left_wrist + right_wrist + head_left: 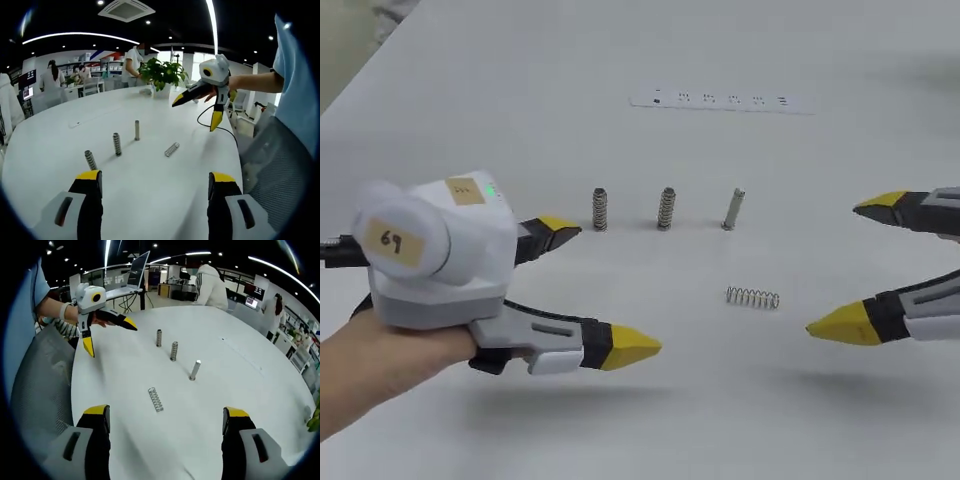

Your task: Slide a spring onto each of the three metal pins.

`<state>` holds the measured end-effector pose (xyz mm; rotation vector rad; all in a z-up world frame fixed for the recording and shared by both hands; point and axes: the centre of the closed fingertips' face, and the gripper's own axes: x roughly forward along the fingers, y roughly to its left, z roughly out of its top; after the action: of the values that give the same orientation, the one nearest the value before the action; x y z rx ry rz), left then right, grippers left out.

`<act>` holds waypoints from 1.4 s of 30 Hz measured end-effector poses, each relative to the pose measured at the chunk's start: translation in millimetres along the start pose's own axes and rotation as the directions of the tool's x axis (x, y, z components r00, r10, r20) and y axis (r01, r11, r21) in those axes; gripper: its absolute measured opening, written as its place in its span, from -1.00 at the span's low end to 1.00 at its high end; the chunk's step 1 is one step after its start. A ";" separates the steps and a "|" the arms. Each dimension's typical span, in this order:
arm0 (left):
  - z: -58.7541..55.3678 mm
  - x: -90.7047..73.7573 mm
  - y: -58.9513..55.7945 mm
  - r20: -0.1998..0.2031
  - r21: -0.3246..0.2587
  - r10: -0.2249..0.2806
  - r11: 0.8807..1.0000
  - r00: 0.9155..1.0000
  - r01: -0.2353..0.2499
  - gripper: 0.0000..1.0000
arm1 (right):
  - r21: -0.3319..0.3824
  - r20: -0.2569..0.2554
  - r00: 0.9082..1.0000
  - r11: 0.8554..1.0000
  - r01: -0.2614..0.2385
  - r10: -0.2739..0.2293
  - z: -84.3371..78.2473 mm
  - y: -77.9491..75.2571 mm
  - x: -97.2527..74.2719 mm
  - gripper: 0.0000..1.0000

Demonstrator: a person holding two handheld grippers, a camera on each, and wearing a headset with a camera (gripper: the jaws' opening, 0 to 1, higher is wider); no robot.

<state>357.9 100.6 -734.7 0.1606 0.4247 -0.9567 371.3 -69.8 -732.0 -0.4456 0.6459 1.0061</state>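
The jaws of the left gripper are held wide apart with nothing between them at the lower left of the head view. Those of the right gripper are likewise spread and empty at the right edge. Both grippers are carried above the white table, and neither is seen touching anything. Between them, just below and right of centre, a loose spring lies on its side on the table. Above it, across the middle of the frame, three pins are set upright in a row. The left pin and the middle pin are each sleeved by a spring, while the right pin is bare. The loose spring lies nearest the bare pin, apart from it. Higher in the frame, a long white strip, possibly a power strip, is laid flat. In the left gripper view, a potted plant and people are seen along the upper part of the frame.
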 end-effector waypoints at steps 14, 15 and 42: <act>2.7 26.6 -11.5 -0.037 0.051 -0.075 0.996 0.997 0.077 0.57 | 0.061 0.033 0.998 0.997 0.052 -0.054 -12.4 -1.7 -24.3 0.81; 1.9 30.0 -13.1 -0.043 0.055 -0.084 0.995 0.996 0.086 0.56 | 0.062 0.036 0.998 0.997 0.054 -0.056 -12.4 -0.8 -25.7 0.81; -9.7 116.2 -25.9 -0.086 0.142 -0.219 0.963 0.972 0.230 -0.23 | 0.147 0.067 0.990 0.983 0.114 -0.125 -25.5 6.0 -55.1 0.74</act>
<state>392.2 0.9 -790.8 0.2888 0.4407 -1.2109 337.9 -117.4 -713.5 -0.3148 0.6119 0.8527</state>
